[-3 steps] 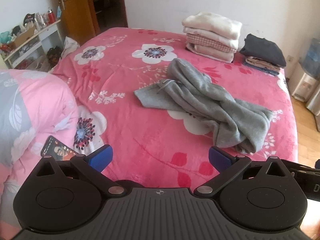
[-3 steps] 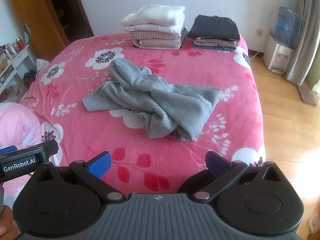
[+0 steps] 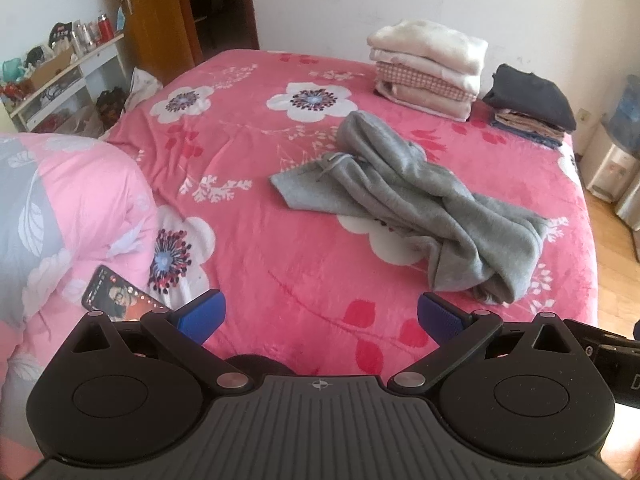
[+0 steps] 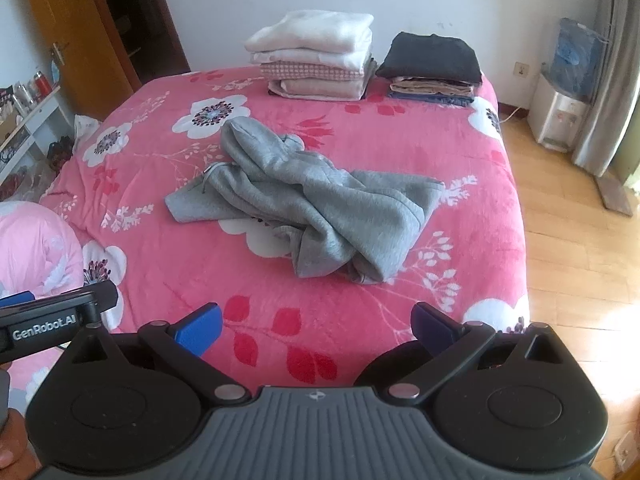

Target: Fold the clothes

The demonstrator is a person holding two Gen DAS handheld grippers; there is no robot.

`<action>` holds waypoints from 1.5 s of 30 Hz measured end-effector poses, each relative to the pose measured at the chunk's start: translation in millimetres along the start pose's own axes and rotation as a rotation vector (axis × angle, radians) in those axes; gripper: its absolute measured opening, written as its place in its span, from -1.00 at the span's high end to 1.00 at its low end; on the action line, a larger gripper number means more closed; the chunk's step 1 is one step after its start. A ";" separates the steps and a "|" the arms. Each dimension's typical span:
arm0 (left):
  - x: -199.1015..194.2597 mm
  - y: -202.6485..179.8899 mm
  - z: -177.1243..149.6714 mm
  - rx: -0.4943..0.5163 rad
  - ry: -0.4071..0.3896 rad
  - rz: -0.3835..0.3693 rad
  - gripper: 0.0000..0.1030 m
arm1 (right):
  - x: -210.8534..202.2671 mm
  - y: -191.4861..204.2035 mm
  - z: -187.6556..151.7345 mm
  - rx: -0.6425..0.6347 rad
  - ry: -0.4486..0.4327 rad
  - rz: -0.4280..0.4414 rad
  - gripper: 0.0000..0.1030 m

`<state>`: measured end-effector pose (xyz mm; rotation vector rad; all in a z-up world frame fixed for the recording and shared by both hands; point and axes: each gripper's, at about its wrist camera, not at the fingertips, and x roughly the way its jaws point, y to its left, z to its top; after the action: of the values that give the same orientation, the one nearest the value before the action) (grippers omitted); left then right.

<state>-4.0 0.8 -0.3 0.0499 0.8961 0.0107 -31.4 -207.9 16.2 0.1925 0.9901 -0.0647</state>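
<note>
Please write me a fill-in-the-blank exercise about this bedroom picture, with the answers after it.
1. The crumpled hoodie on the bed is ____ in colour.
2. The number of folded clothes piles by the wall is ____.
3. Both hand-held grippers, left and right, are ____.
4. The phone lies beside the ____ hand-held gripper.

Answers: grey; two; open; left

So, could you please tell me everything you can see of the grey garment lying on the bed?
The grey garment is a soft, fleece-like sweatshirt lying crumpled and unfolded in the middle of the pink floral bedspread. Its fabric is twisted into thick rolls. A hood-like bulge lies at the far end, a flat flap sticks out to the left beside a pale drawstring, and a ribbed hem bunches nearest the cameras. Only the bedspread touches it; both tongs hover short of it.
</note>
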 end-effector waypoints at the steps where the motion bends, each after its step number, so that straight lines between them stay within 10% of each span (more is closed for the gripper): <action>1: -0.7 0.2 -1.1 0.004 -0.001 0.002 -1.00 | 0.1 -0.2 1.0 -0.002 -0.002 -0.001 -1.00; 45: -12.9 -13.1 -4.9 0.055 -0.041 -0.016 -1.00 | -5.3 -0.3 -7.5 -0.041 -0.019 -0.040 -1.00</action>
<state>-16.0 -12.4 6.0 0.0942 0.8554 -0.0303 -40.4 -206.9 16.6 0.1348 0.9754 -0.0823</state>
